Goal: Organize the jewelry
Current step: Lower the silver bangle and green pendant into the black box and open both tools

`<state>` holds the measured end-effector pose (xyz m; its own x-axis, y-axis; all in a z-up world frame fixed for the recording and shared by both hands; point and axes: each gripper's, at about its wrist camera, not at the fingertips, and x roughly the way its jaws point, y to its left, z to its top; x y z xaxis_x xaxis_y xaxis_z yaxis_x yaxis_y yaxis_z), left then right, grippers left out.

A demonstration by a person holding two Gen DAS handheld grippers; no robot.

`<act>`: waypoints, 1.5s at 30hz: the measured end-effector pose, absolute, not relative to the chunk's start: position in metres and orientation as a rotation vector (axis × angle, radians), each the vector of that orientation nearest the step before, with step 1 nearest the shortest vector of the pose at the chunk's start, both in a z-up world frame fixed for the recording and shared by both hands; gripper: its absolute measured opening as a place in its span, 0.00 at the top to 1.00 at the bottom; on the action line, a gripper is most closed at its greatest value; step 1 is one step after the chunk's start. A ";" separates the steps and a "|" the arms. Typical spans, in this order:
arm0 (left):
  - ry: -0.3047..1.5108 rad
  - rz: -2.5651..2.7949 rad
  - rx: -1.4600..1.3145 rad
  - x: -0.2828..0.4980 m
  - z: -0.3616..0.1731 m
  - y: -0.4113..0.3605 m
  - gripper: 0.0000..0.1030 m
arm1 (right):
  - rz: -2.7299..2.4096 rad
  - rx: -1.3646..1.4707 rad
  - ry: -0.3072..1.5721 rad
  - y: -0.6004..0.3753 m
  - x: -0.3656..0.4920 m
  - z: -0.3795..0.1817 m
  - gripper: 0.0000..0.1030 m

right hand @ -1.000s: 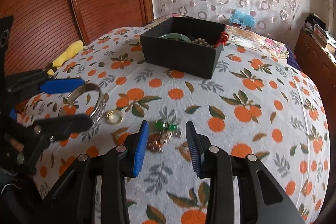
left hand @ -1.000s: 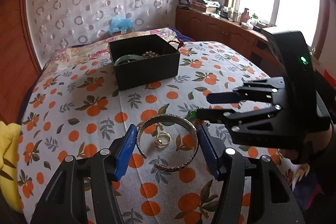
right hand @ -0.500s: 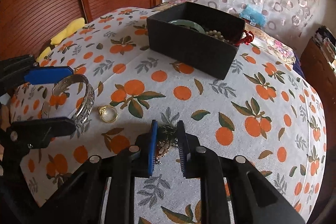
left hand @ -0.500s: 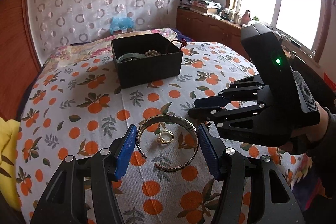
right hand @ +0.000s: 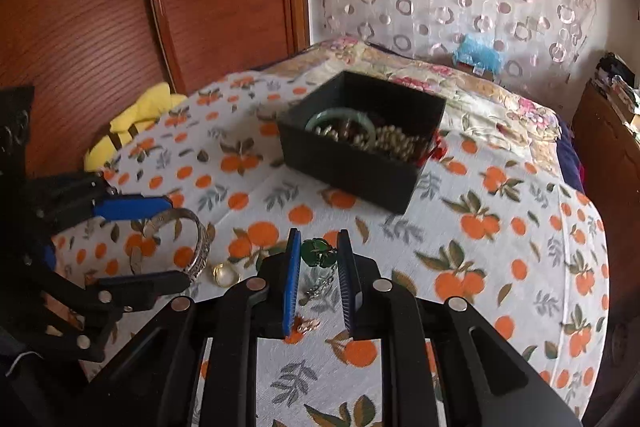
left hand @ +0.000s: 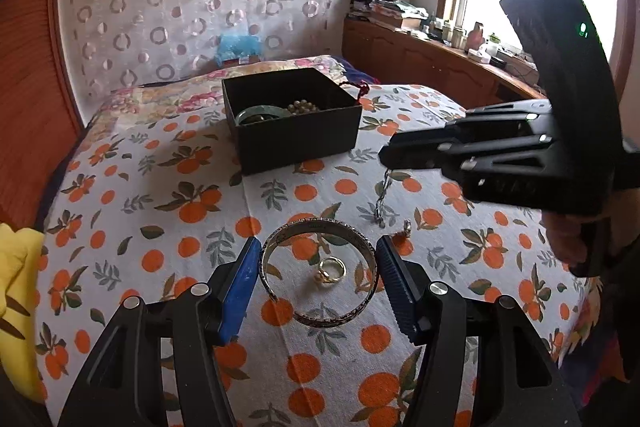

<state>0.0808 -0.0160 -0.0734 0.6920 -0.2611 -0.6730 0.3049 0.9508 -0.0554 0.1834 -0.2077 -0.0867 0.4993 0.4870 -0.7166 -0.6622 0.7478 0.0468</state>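
- The right gripper is pinched on a green-beaded chain piece, and the chain dangles off the orange-print cloth, its lower links trailing down toward the fabric.
- That piece looks light and limp: no stiffness at all, so my guess is it will swing and sag wherever it is carried. The beads give the firmest purchase; bare links would slip through the pads.
- Those jaws have just been closing, with the beads caught between them.
- Over on the left, the left gripper straddles the silver bangle, blue pads at either side of the hoop, which lies flat on the cloth. Whether they actually press it, I cannot tell.
- The bangle looks rigid and smooth, likely slippery on its curved outside; squeezing across its width seems the sensible hold.
- A small gold ring lies inside the bangle's loop: tiny and easy to drag along.
- Far across the bed, the black box waits, already holding a green bangle and pale beads.
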 end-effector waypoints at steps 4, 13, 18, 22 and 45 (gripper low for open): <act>0.738 -0.306 0.064 0.086 -0.071 -0.013 0.45 | 0.699 -0.245 0.757 -0.209 0.187 -0.075 0.81; 0.705 -0.279 0.067 0.108 -0.057 -0.007 0.45 | 0.696 -0.255 0.701 -0.202 0.204 -0.047 0.81; 0.689 -0.262 0.080 0.122 -0.047 -0.006 0.45 | 0.685 -0.242 0.663 -0.195 0.228 -0.023 0.81; 0.683 -0.253 0.078 0.135 -0.042 -0.004 0.45 | 0.671 -0.215 0.665 -0.187 0.254 -0.014 0.81; 0.717 -0.209 0.065 0.239 -0.040 -0.019 0.45 | 0.557 -0.121 0.767 -0.240 0.271 -0.056 0.77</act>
<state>0.2392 -0.0192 -0.0398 0.7339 -0.1671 -0.6584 0.2119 0.9772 -0.0119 0.2713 -0.2397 -0.0558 0.5841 0.4331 -0.6865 -0.5188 0.8496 0.0946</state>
